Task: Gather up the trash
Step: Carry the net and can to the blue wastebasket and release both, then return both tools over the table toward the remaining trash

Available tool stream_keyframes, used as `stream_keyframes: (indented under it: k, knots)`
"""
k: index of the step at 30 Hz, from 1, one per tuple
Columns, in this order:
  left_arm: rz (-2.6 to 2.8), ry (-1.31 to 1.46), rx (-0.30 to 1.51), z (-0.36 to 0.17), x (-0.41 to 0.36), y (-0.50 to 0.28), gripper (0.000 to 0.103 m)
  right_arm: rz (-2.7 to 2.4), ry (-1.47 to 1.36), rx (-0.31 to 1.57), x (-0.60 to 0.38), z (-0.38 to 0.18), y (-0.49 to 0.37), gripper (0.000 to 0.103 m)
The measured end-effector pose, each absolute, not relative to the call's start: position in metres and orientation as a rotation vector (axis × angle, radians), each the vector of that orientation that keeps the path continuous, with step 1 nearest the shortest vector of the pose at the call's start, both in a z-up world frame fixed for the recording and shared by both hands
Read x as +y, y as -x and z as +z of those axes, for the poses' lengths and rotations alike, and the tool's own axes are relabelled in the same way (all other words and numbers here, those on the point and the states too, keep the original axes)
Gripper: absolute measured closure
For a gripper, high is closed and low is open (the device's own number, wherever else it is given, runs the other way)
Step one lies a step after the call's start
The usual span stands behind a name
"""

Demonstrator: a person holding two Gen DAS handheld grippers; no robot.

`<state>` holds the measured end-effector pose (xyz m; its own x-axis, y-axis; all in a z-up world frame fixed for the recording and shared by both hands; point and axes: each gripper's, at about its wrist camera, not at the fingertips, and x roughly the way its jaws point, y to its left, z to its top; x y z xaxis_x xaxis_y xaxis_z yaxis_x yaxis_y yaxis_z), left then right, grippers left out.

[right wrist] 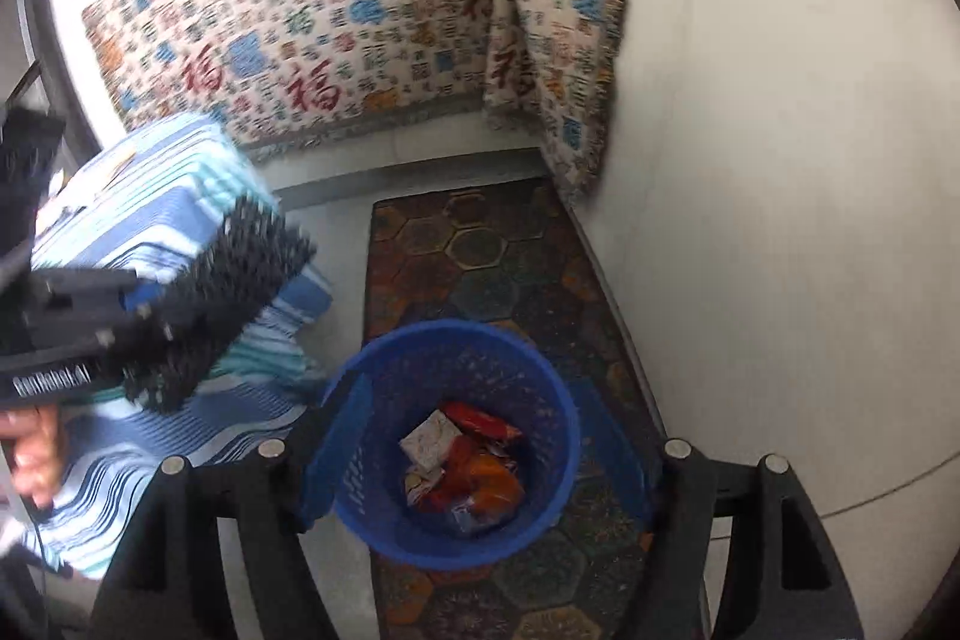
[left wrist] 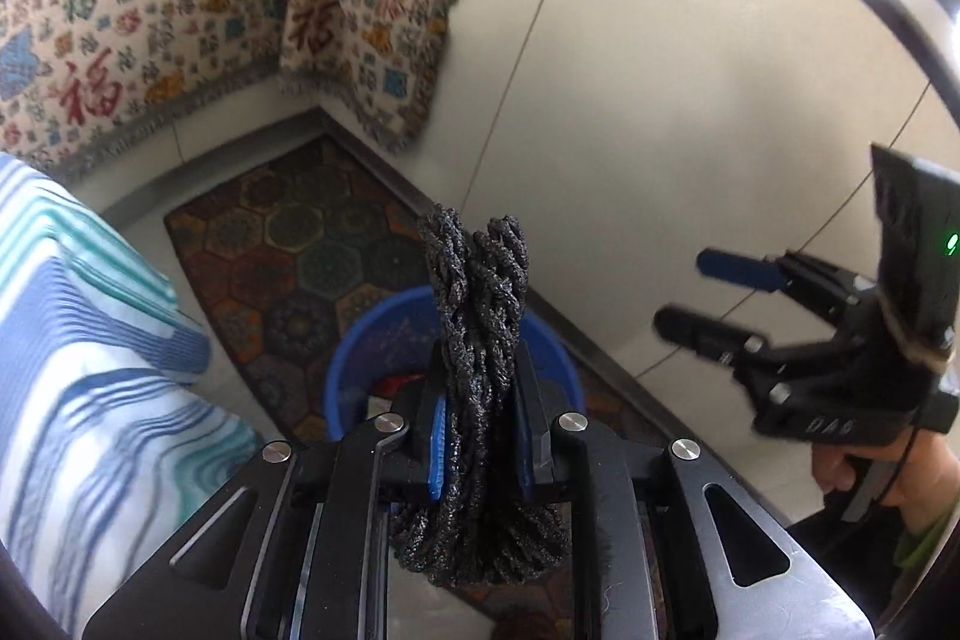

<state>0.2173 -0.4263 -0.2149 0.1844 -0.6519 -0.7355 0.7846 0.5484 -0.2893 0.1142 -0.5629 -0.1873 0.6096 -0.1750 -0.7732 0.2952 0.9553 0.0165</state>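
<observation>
My left gripper [left wrist: 480, 400] is shut on a black knobbly mesh piece [left wrist: 477, 292], which stands up between its blue pads [left wrist: 438, 445]. Right below it sits a blue plastic basket [left wrist: 372, 340]. In the right wrist view the same basket [right wrist: 372, 508] holds red, orange and white wrappers [right wrist: 462, 466]. There the mesh piece [right wrist: 228, 304] hangs in the left gripper [right wrist: 150, 316], up and to the left of the basket. My right gripper [right wrist: 468, 388] is open above the basket with nothing between its fingers. It shows at the right of the left wrist view [left wrist: 684, 292].
A hexagon-patterned mat [right wrist: 480, 268] lies under the basket. Blue-and-white striped fabric [right wrist: 150, 196] lies at the left. A patterned cloth [right wrist: 336, 10] hangs over furniture behind. Pale floor tiles [right wrist: 780, 160] stretch to the right. A person's hand [right wrist: 30, 448] holds the left gripper.
</observation>
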Motion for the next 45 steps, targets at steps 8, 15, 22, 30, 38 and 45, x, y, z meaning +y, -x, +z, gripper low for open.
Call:
stream_keyframes:
  k: [8,15,22,30,38,45]
  knots:
    - [-1.023,-0.149,0.984,-0.240,-0.448,-0.219,0.023,-0.355,-0.181,0.817,-0.586,-0.175,-0.106,0.029]
    - [-1.052,-0.108,0.976,-0.236,-0.443,-0.224,0.020,-0.370,-0.213,0.783,-0.591,-0.169,-0.111,0.029]
    - [-1.045,-0.067,0.924,-0.207,-0.416,-0.228,0.019,-0.345,-0.187,0.759,-0.575,-0.163,-0.118,0.029]
    - [-0.859,-0.110,0.824,-0.176,-0.295,-0.224,0.006,-0.253,-0.042,0.730,-0.512,-0.154,-0.145,0.029]
    - [-0.421,-0.113,0.881,-0.213,-0.116,-0.271,0.006,0.027,0.024,0.739,-0.377,-0.144,-0.199,0.029]
    - [-0.159,-0.078,0.838,-0.222,-0.015,-0.303,0.006,0.222,0.178,0.761,-0.233,-0.147,-0.244,0.028]
